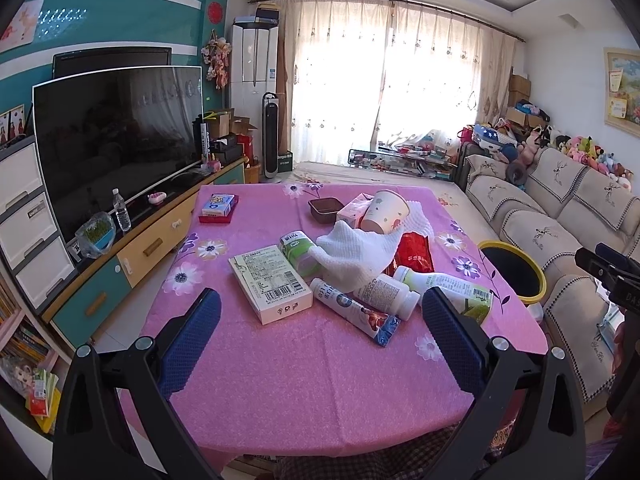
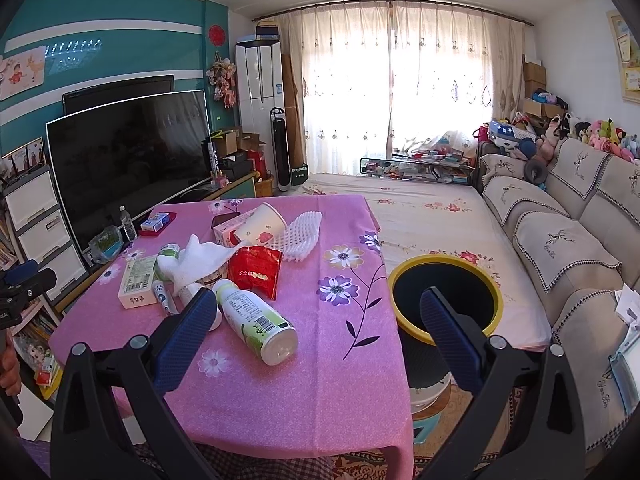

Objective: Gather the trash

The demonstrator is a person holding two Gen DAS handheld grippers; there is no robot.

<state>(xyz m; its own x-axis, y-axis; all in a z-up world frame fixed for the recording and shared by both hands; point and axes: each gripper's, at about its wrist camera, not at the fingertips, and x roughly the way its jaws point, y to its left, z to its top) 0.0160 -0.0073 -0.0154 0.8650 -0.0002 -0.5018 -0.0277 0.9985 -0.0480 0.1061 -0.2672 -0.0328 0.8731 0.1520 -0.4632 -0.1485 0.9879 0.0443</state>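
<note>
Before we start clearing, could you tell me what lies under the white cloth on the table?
The white cloth drapes over a green carton and a white bottle, and touches the red packet. Anything else beneath it is hidden.

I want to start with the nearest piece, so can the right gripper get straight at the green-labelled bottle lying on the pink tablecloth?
Probably yes. The right gripper is open and empty, and the green-labelled bottle lies on its side just ahead of the left finger, with nothing on top of it.
</note>
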